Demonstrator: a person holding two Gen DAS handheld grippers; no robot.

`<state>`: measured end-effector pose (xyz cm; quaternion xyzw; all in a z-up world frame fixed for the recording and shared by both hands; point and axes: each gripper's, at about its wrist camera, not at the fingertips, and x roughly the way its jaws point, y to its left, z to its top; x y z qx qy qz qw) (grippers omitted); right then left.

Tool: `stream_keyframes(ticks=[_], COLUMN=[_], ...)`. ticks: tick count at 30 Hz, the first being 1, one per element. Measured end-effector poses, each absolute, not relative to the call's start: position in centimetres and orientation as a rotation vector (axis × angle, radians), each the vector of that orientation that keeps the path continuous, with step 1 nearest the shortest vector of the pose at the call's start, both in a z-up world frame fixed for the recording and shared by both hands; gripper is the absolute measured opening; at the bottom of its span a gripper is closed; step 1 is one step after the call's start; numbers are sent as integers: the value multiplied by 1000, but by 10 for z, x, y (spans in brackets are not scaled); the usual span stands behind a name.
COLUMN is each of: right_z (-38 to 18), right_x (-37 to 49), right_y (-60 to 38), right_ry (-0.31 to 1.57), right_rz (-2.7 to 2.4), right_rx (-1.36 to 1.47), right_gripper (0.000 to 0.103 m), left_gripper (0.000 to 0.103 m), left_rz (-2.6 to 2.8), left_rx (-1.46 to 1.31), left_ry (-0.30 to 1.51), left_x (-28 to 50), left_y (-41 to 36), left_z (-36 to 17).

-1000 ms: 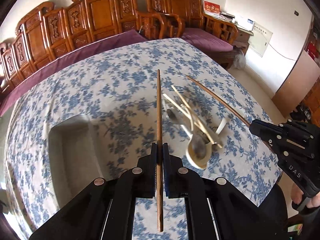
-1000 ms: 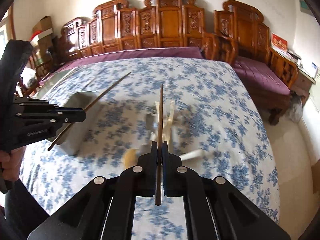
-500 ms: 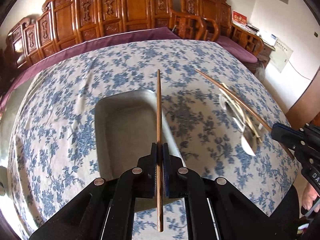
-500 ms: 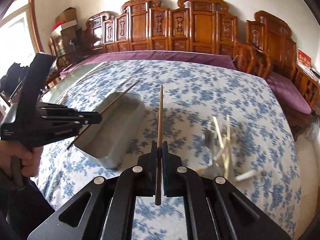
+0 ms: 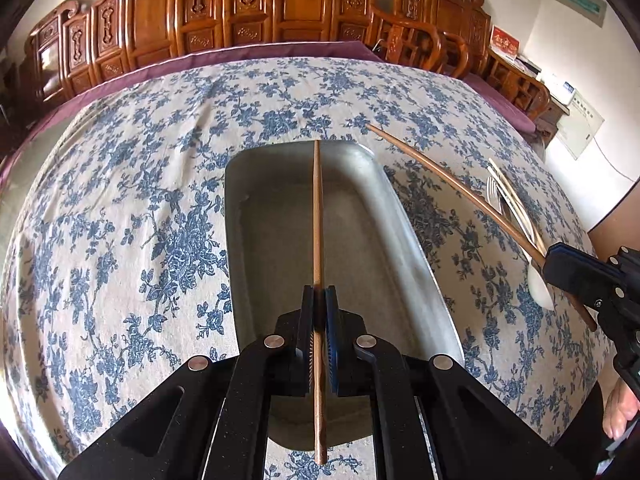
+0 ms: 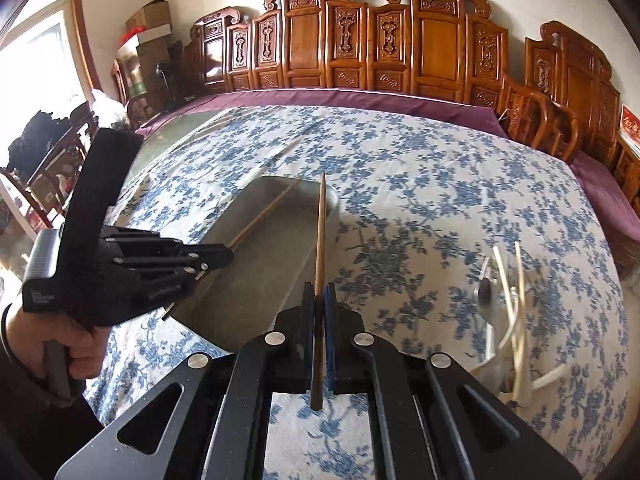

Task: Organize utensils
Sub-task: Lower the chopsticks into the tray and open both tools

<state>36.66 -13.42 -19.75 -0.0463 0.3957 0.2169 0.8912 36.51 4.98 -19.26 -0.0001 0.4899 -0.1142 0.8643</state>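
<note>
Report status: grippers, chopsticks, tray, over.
Left gripper shut on a chopstick, over tray. Right gripper shut on second chopstick, beside tray. Nothing blocking.

I now have the left gripper (image 5: 319, 300) centred over the metal tray (image 5: 416, 236), while the loose utensils (image 5: 516, 208) slide to the frame's right edge.

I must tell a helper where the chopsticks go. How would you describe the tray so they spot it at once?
On the blue-flowered tablecloth lies one long grey metal tray, to the left of the loose cutlery pile. It is the only container on the cloth, plain, shallow, with rounded corners.
</note>
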Motion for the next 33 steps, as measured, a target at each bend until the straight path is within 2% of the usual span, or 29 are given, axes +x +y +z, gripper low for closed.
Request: stream_keyframes(ticks=[9,15,33], right_z=[-205,-210,-240], right_x=[373,375,399], right_y=[-113,-99,-52], right_ry=[839,857,919], right_rz=[470,480,478], right_rx=[-85,-80,-90], right_gripper=[6,6,6], left_gripper=[5,11,12], left_rz=[-245,-221,-172], left_rx=[-47,-52,-99], left_ry=[1008,963,932], left_x=[372,372,373], left_y=[61,77,113], left_z=[-189,-174,-161])
